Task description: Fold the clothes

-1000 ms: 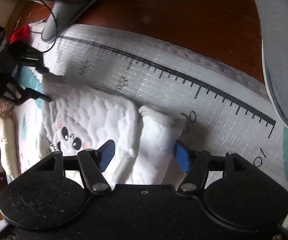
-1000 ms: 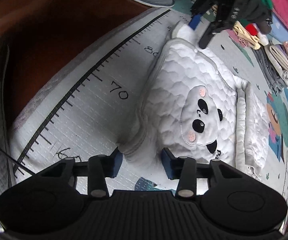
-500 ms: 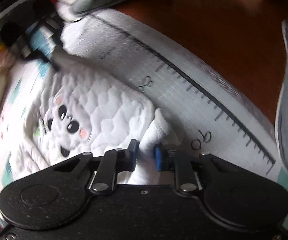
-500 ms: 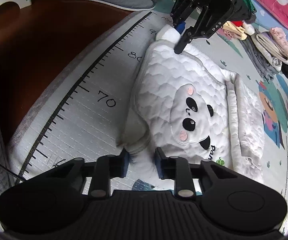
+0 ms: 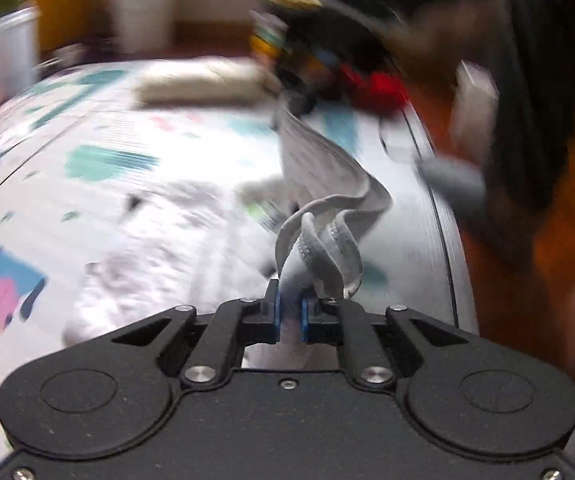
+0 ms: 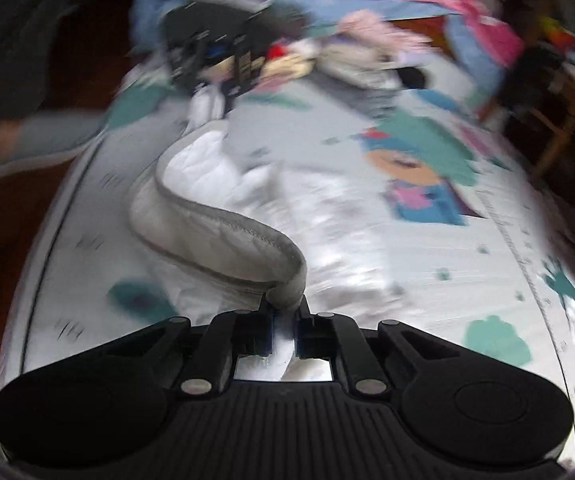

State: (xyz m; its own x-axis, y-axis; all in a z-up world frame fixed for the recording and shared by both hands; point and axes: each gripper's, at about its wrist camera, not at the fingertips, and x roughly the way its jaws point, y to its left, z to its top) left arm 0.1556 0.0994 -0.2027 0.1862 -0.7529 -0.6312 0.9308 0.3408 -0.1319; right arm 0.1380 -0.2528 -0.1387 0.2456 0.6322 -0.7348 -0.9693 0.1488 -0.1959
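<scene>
- Both grippers are clamped on the same white quilted garment (image 6: 207, 208), one at each end of its grey-trimmed edge (image 6: 227, 220), with that edge lifted off the play mat (image 6: 427, 280).
- The left gripper (image 5: 289, 316) has its jaws nearly shut on a bunched, rolled bit of the trim; the right gripper (image 6: 283, 320) is pinched just as tight on the trim's near end.
- The rest of the garment lies on the mat below, blurred, to the left in the left wrist view and to the right in the right wrist view.
- To fold well, I judge both ends should travel together at one height, keeping the edge lightly taut so it lands straight on the opposite side.
- A sagging middle would likely crease the fold; pulling too hard could drag the whole piece across the mat.
- The garment's long axis runs from near to far in the right wrist view, from that gripper toward the other one (image 6: 215, 56) at the far end.
- The lifted edge curves in an S and is not yet straight.
</scene>
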